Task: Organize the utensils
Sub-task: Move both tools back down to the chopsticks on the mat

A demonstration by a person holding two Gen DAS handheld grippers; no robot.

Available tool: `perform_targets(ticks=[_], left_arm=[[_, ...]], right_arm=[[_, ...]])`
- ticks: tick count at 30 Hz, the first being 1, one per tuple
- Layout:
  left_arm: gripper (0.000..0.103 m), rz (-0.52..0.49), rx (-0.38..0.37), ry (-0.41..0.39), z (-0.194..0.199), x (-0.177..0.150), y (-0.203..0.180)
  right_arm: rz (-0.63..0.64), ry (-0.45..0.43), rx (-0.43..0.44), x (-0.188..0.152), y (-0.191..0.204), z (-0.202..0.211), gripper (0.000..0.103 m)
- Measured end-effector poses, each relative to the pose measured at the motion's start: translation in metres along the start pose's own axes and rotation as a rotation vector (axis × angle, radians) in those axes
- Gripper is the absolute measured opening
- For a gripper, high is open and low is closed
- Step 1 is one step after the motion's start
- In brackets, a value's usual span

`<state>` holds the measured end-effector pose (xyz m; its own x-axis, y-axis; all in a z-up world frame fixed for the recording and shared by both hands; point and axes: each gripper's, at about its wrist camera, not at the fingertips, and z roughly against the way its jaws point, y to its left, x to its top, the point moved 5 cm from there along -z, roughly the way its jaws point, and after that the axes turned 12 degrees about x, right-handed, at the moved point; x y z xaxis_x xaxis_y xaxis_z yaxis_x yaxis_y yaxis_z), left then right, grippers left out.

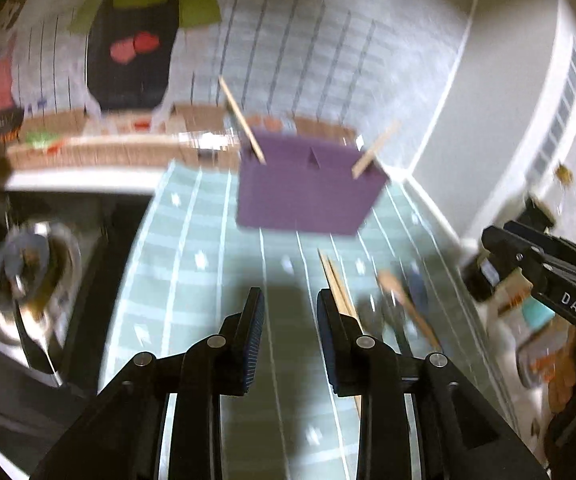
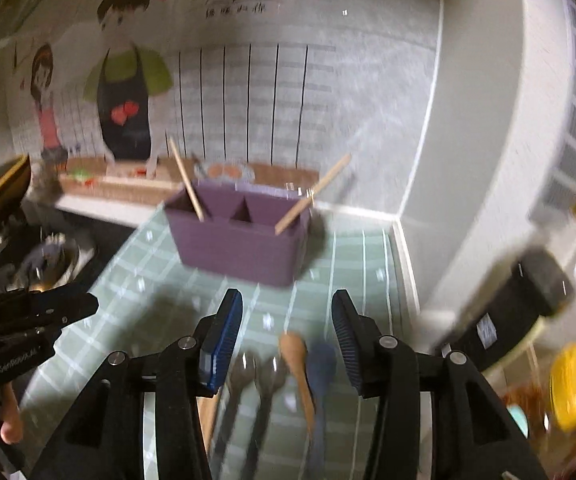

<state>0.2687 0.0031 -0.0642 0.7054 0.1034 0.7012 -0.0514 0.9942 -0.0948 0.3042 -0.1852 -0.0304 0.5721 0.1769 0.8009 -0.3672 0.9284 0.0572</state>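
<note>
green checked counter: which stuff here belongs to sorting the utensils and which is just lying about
Belongs to the job:
- purple two-compartment plastic holder
- wooden chopsticks standing in it
- loose wooden chopsticks
- metal spoons
- wooden spoon
- dark blue spoon

Just lying about:
- yellow-lidded jar
- black bottle
- steel sink

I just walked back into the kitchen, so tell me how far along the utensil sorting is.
Partly done. Done: two wooden sticks stand in the purple divided box, one at its left end, one at its right. In hand: nothing; the left tool and right tool are both open and empty. Left: two metal spoons, a wooden spoon, a dark blue spoon and wooden chopsticks still lie on the green checked mat.
</note>
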Motion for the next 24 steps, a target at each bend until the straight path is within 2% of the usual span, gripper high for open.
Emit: perform_targets(ticks=[5, 7, 10, 13, 15, 17, 20, 24], left_arm=[[0.029, 0.013, -0.003, 0.076, 0.000, -0.051, -0.012], [0.029, 0.011, -0.001, 0.096, 0.000, -0.067, -0.014], [0.029, 0.000, 0.011, 0.113, 0.000, -0.085, -0.016], [0.029, -0.014, -0.001, 0.128, 0.003, -0.101, -0.018], [0.029, -0.017, 0.006, 0.127, 0.005, -0.109, -0.018], [0.029, -0.010, 0.000, 0.128, 0.006, -0.113, -0.017], [0.029, -0.013, -0.038, 0.136, 0.012, -0.126, -0.022], [0.029, -0.054, -0.087, 0.117, 0.020, -0.142, -0.040]], right_arm=[[-0.024, 0.047, -0.053, -0.045, -0.001, 0.011, 0.045], [-0.045, 0.052, -0.023, -0.061, 0.000, 0.015, 0.045], [-0.094, 0.065, 0.091, -0.087, 0.004, 0.017, 0.044], [-0.112, 0.104, 0.159, -0.109, 0.013, 0.013, 0.035], [-0.095, 0.145, 0.180, -0.124, 0.025, 0.009, 0.022], [-0.072, 0.181, 0.201, -0.137, 0.038, 0.005, 0.017], [-0.040, 0.222, 0.211, -0.155, 0.053, -0.001, 0.012], [-0.099, 0.216, 0.185, -0.165, 0.042, 0.005, 0.012]])
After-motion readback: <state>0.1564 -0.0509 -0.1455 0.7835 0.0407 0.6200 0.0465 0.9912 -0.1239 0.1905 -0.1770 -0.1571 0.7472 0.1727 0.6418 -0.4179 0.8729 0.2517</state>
